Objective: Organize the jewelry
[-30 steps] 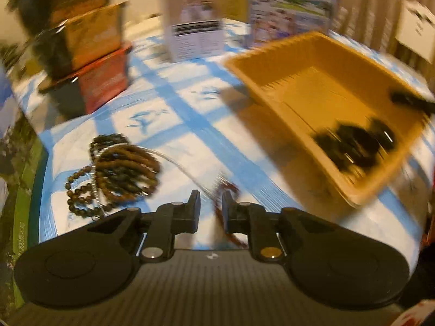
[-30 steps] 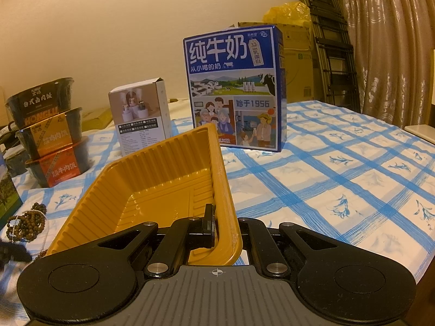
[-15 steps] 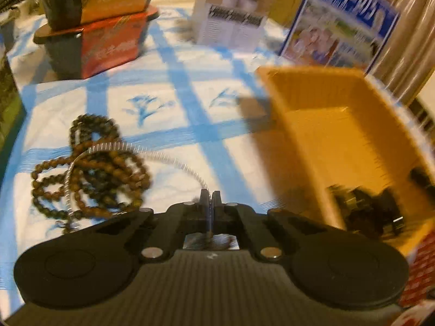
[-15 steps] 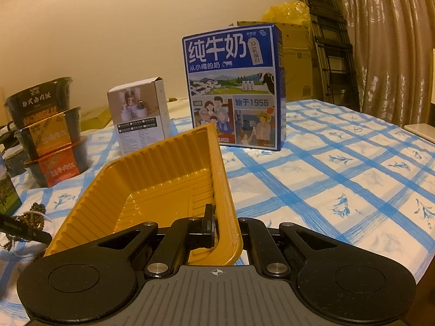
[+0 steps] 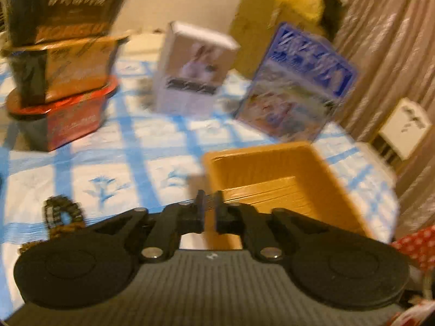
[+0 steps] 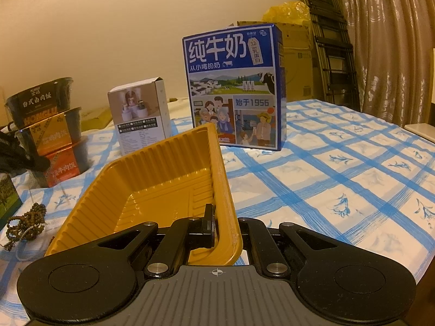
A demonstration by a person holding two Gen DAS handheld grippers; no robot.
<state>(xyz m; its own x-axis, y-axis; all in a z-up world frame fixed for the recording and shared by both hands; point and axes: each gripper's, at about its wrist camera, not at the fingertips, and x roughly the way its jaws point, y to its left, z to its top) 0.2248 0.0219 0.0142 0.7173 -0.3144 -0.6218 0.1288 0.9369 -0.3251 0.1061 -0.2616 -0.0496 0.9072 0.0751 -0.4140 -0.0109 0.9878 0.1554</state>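
My right gripper [image 6: 217,224] is shut on the near wall of the yellow plastic tray [image 6: 163,179] and holds it tilted up. In the blurred left wrist view the tray [image 5: 277,174] lies ahead and to the right. My left gripper [image 5: 209,203] is raised above the cloth, its jaws a narrow gap apart with thin pale strands across the gap; what they are is unclear. The pile of brown bead strings [image 5: 58,217] lies at lower left of it, and also shows in the right wrist view [image 6: 25,225].
Stacked food bowls [image 6: 46,130] stand at the back left. A white carton [image 6: 140,116] and a blue milk box [image 6: 233,87] stand behind the tray. The blue checked tablecloth [image 6: 339,179] stretches right. A green box [image 6: 8,198] sits at far left.
My left gripper closed near the beads, then rose and swung towards the tray, and its jaws now stand slightly apart. The right gripper and tray have held still.
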